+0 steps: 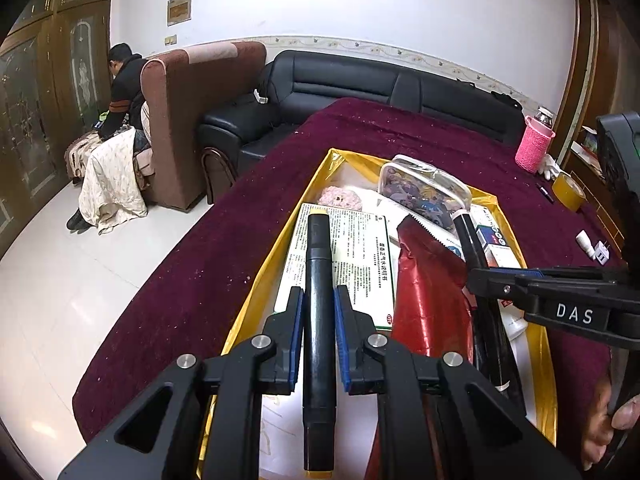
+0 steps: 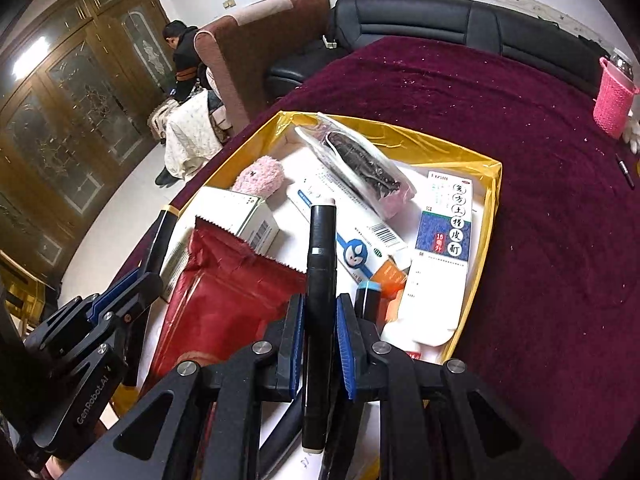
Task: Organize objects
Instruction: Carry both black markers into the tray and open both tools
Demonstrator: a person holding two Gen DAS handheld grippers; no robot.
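Note:
My left gripper (image 1: pixel 319 294) is shut on a black marker with yellow ends (image 1: pixel 318 280), held above a yellow-lined box (image 1: pixel 256 288). My right gripper (image 2: pixel 320 304) is shut on a black marker with white ends (image 2: pixel 320 280) over the same box (image 2: pixel 490 216). The box holds a red foil pouch (image 1: pixel 428 300), a leaflet (image 1: pixel 360 256), a patterned pencil case (image 1: pixel 424 190), a pink fluffy thing (image 2: pixel 260 176) and medicine boxes (image 2: pixel 444 232). The right gripper shows at the right of the left wrist view (image 1: pixel 480 276); the left one shows at the left of the right wrist view (image 2: pixel 132 280).
The box sits on a maroon cloth-covered table (image 1: pixel 400 132). A pink-sleeved bottle (image 1: pixel 534 144), a tape roll (image 1: pixel 568 190), a small pen and a white plug (image 1: pixel 600 254) lie at the right. A black sofa (image 1: pixel 360 84) and a seated person (image 1: pixel 124 88) are behind.

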